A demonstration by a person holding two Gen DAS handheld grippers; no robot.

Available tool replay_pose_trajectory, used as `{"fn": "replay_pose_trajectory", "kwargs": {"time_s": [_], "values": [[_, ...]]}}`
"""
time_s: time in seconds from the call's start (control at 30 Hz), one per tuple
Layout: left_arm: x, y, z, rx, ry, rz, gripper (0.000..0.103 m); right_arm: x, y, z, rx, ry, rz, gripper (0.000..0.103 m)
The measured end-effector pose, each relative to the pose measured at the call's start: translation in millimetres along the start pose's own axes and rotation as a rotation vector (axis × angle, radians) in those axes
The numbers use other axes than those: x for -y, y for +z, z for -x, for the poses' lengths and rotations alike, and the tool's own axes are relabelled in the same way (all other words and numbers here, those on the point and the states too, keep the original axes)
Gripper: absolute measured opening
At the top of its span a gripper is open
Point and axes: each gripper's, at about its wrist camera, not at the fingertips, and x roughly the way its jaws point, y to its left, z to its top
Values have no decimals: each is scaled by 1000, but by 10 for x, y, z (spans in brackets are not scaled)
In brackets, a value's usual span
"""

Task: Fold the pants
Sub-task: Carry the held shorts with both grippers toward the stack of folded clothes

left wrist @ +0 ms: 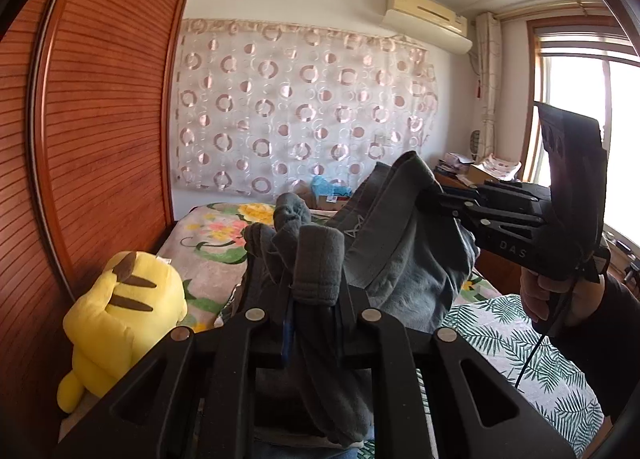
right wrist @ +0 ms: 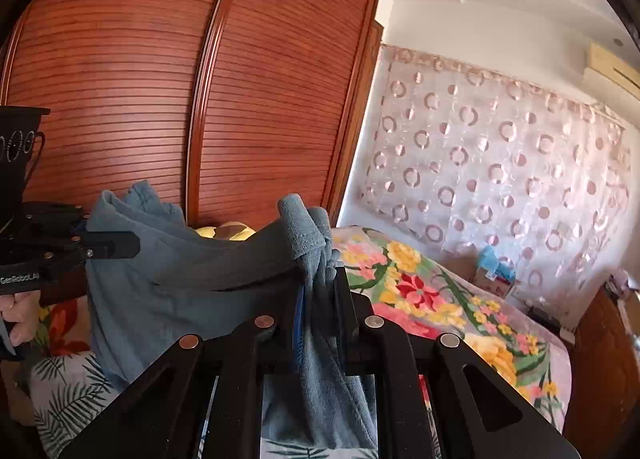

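Pants (left wrist: pixel 392 243) pinched between both grippers' jaws.

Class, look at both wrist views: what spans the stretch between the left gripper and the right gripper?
Only the pants: the cloth hangs slung from the left gripper to the right gripper, both shut on it. The right wrist view shows this best.

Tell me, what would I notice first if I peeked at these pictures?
Probably the grey pants, hanging in the air above the bed, pinched at one end by the left gripper and at the other by the right gripper. Next, the bright yellow plush toy sitting at the bed's edge beside the big reddish wooden wardrobe. Behind the bed hangs a curtain covered in pink rings.
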Motion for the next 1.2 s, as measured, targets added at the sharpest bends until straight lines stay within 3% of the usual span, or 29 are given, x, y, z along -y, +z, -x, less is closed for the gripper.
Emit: {"fn": "replay_pose_trajectory", "kwargs": {"time_s": [0.33,0.63,0.8,1.1,1.2], "values": [[-111,-153,4,25,66,95,16,26,77,-544,-38,70,53,13],[-243,-358,20,50,142,204,18,119,122,-772,-54,129,78,13],[-254,-386,-76,-6,171,175,33,175,99,-819,-61,147,65,13],[-298,-519,-154,-76,214,167,34,203,162,-984,-99,154,49,13],[-312,-574,-172,-95,229,169,34,204,199,-1012,-112,141,41,21]]}}
